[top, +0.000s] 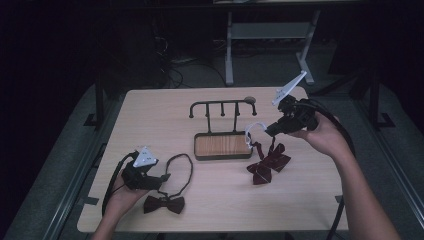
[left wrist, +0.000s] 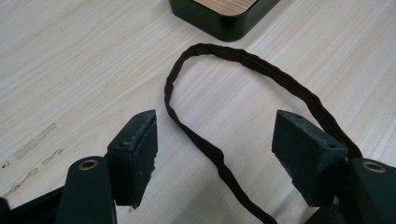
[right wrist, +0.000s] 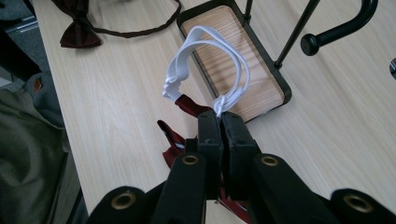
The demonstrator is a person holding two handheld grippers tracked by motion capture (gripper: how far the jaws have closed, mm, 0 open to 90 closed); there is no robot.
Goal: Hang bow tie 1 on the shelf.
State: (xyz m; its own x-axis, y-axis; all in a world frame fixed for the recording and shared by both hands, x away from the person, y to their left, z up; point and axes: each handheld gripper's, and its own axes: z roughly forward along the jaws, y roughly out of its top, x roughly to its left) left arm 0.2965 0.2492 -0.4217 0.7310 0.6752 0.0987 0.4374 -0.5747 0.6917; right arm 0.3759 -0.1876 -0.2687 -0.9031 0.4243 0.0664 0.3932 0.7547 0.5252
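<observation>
A dark brown bow tie lies near the table's front left, its thin neck strap looping toward the stand. My left gripper is open, its jaws either side of that strap just above the table. A maroon striped bow tie rests right of the stand's base. Its white elastic strap is lifted, and my right gripper is shut on the strap where the loop meets its tips. A black hook stand with a wooden base stands mid-table.
The stand's hooked bar and upright rods rise just beyond the lifted white loop. The light wooden table has bare room at its back left. A white desk frame stands on the floor behind the table.
</observation>
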